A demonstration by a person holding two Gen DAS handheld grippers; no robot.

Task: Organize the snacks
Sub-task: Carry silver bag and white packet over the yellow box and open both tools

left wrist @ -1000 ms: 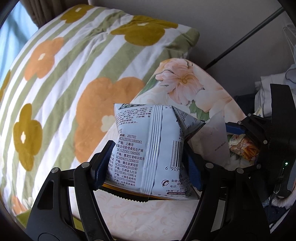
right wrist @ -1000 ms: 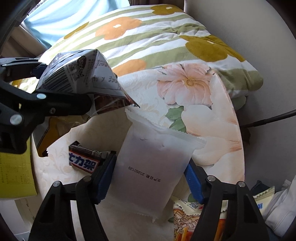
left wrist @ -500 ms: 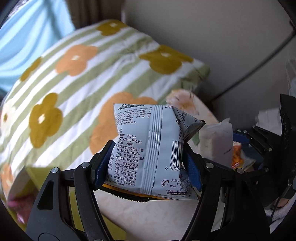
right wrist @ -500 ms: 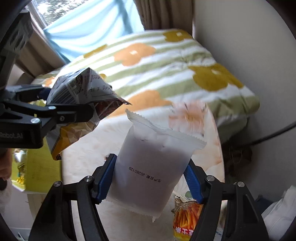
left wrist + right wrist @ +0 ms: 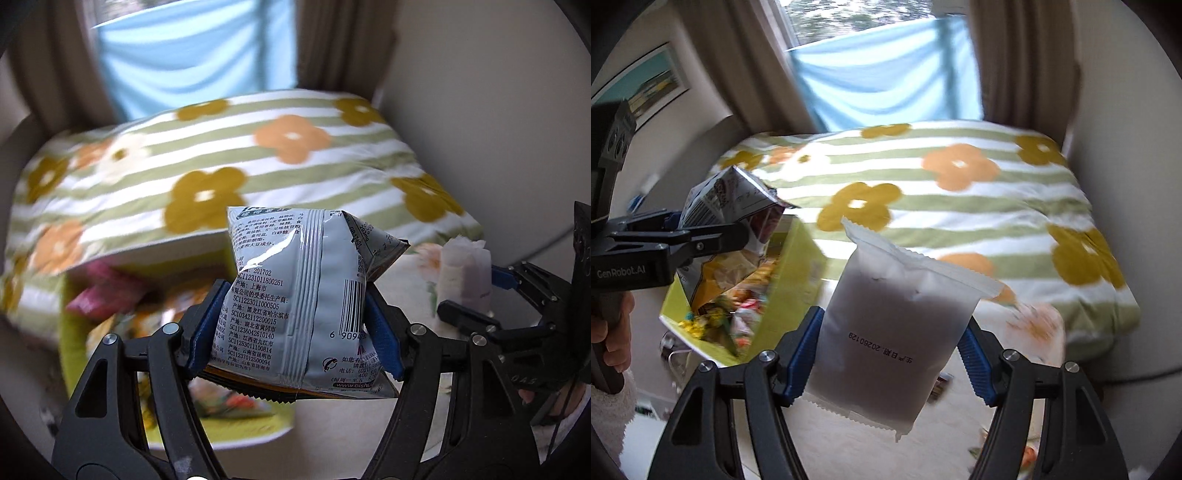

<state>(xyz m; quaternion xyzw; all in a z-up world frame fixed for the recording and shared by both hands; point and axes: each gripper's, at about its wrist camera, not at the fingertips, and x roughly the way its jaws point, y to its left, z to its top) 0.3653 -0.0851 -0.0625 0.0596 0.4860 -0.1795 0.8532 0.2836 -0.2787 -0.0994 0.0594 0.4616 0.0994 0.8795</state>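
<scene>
My left gripper is shut on a grey-blue snack bag with printed text and a barcode, held up in the air. My right gripper is shut on a frosted white snack packet stamped with a date. In the right wrist view the left gripper and its grey snack bag hang above a yellow-green box holding several snack packs. In the left wrist view that box lies low at the left, and the right gripper with the white packet is at the right edge.
A striped quilt with orange and mustard flowers covers the bed behind. A cream floral sheet lies below both grippers. Curtains and a blue cloth hang at the window. A person's hand holds the left gripper's handle.
Both grippers have risen and rolled with their bags still held. The window and curtains have come into view, and the yellow-green box now shows below the left gripper.
</scene>
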